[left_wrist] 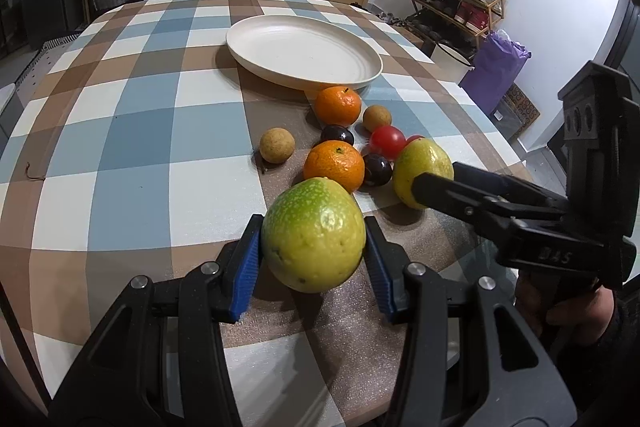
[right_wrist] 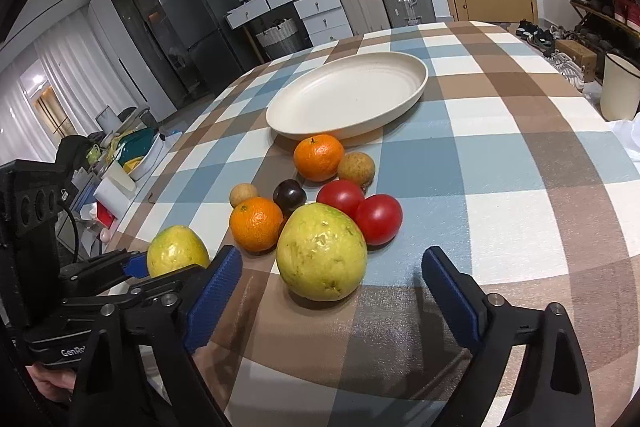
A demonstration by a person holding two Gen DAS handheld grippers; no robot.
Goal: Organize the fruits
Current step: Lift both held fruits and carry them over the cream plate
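- Left hand-held gripper is clamped on a green-yellow guava, blue pads on both flanks. Fruit is round, waxy, speckled w/ small brown scars; grip sits low on the curve, so it could squirt out when lifted.
- Right hand-held gripper is released, jaws wide either side of the second guava, which rests on the worktop w/o pad contact. Closing off-centre could roll it.
- Just behind: two red tomatoes, near orange, dark plum. A nudged guava would likely scatter them.
- Farther: the cream plate, nothing in it yet.
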